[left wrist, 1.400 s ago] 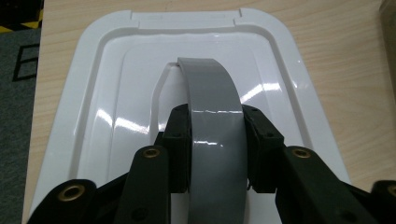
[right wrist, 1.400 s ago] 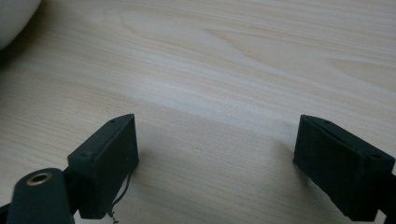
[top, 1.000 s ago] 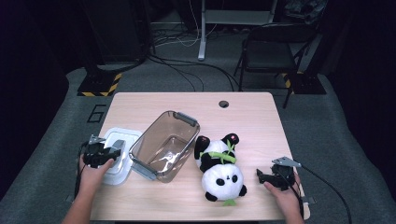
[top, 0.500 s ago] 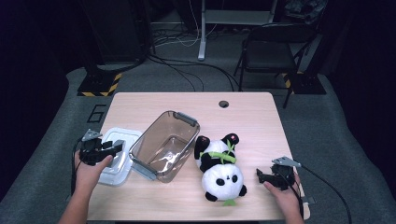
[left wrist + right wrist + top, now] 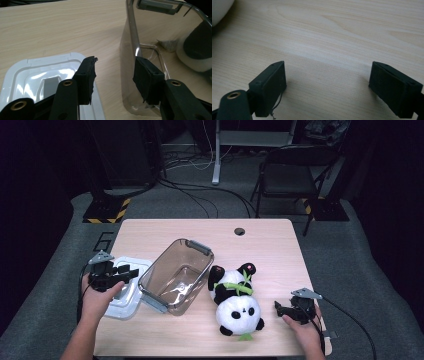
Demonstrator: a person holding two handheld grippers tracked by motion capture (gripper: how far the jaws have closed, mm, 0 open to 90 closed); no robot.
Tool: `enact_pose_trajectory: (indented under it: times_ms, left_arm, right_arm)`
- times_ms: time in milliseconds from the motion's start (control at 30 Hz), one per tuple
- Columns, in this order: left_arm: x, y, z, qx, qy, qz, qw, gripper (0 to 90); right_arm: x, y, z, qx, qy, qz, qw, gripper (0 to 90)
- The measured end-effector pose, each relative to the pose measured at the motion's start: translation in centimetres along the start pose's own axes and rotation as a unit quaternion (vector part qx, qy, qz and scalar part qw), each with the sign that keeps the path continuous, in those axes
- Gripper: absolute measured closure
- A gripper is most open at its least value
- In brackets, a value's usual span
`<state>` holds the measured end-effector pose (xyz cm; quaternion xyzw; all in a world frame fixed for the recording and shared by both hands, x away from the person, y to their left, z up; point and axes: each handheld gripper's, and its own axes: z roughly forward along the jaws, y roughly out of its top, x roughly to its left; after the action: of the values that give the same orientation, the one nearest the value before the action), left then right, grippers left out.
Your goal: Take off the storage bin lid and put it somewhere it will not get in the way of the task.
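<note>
A clear plastic tub [image 5: 176,276] with grey handles stands empty on the wooden table [image 5: 260,240], left of centre. Its white lid [image 5: 124,290] lies flat beside it on the left. A plush panda [image 5: 235,301] lies on its back to the right of the tub. My left gripper [image 5: 127,272] hovers open over the lid, pointing at the tub's near wall [image 5: 130,75]; nothing sits between its jaws [image 5: 113,77]. My right gripper [image 5: 280,309] rests low at the table's right front, open wide over bare wood [image 5: 327,82], a short way right of the panda.
A round cable hole [image 5: 239,231] sits near the table's far edge. Beyond the table stand a folding chair [image 5: 292,170], a desk leg and loose cables on the grey floor. The table's far half is bare wood.
My left gripper has drawn back to the left, from the tub's near rim to above the lid's left part. The right gripper has stayed put.
</note>
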<state>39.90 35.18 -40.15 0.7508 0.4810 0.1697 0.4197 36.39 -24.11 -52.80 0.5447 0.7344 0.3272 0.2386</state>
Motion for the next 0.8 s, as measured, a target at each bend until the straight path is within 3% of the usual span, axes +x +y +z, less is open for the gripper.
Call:
enact_pose_trajectory:
  times_ms: [133,333,800]
  left_arm:
    - [-1.0,0.1,0.8,0.01,-0.015,0.016,0.9997,52.1]
    - [-1.6,-0.2,1.8,0.027,-0.026,0.028,0.9989,60.5]
    - [-2.1,-1.0,2.0,0.032,-0.033,0.03,0.9985,68.8]
  right_arm:
    - [0.0,0.0,0.0,0.0,0.0,-0.002,1.0,13.4]
    - [0.0,-0.1,0.0,0.0,0.001,-0.002,1.0,13.4]
    - [0.0,-0.1,-0.1,-0.001,0.002,-0.003,1.0,13.6]
